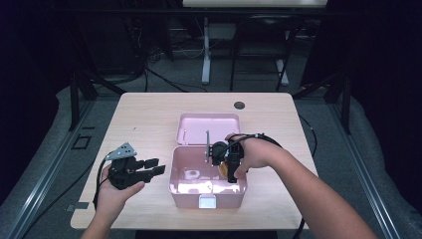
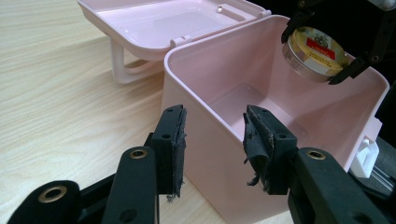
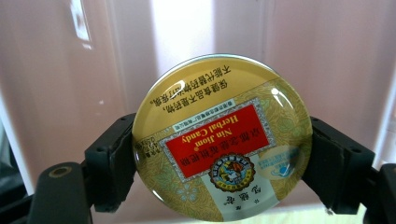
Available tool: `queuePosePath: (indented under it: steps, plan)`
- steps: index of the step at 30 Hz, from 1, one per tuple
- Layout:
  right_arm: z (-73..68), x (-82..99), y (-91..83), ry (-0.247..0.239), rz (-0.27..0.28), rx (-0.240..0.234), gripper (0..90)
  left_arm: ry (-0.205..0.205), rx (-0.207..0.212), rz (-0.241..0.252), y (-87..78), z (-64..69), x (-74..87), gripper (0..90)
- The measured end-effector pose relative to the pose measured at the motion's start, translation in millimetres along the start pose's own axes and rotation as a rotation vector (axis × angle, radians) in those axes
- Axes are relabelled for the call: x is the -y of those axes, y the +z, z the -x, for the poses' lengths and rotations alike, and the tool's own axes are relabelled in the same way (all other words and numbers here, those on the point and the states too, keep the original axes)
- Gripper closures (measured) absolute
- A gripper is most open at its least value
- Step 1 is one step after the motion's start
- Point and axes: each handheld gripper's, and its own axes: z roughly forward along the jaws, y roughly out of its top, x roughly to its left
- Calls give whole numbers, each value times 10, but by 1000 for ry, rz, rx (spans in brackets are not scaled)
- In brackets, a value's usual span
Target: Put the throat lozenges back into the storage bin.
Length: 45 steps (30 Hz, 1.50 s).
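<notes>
Box (image 1: 206, 191) at lower centre of the high view, on the table (image 1: 149, 114); lid (image 1: 209, 128) lying open just behind it, toward upper centre. Left gripper (image 1: 155, 167) just left of the box, jaws apart and pointing at its wall. Right gripper (image 1: 230, 172) over the box's right part, holding a tin (image 1: 225, 169) inside the rim. In the left gripper view, tin (image 2: 316, 53) at upper right, above the box (image 2: 224, 135) floor.
</notes>
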Motion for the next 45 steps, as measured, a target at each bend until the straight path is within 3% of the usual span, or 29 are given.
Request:
queuePosePath:
  steps: [13,20,45]
  plan:
    - [-1,15,168,0,-10,-16,197,-1,-3,-8,22,-15,13,582]
    - [-10,-3,224,-13,-27,2,197,-2,-5,-7,19,-19,14,582]
    - [3,-21,483,36,-43,-21,197,-5,-10,-10,30,-28,21,582]
